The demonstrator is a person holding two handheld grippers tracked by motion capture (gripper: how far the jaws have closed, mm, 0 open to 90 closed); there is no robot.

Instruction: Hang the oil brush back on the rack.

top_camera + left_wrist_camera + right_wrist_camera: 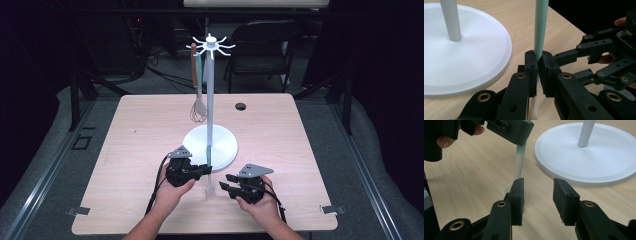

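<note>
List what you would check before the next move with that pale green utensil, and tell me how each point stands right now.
1. Left tongs clamped on the green handle of the utensil: ok, the pads press on it from both sides.
2. Right tongs let go of the utensil: ok, the jaws stand apart with nothing between them.
3. Utensil's whitish lower end free of the table: cannot tell, it reaches down close to the wood.
4. Free hook on top of the white stand: ok, several prongs look bare.
5. Whisk already hanging out of the way: ok, it hangs at the stand's far left side.
</note>
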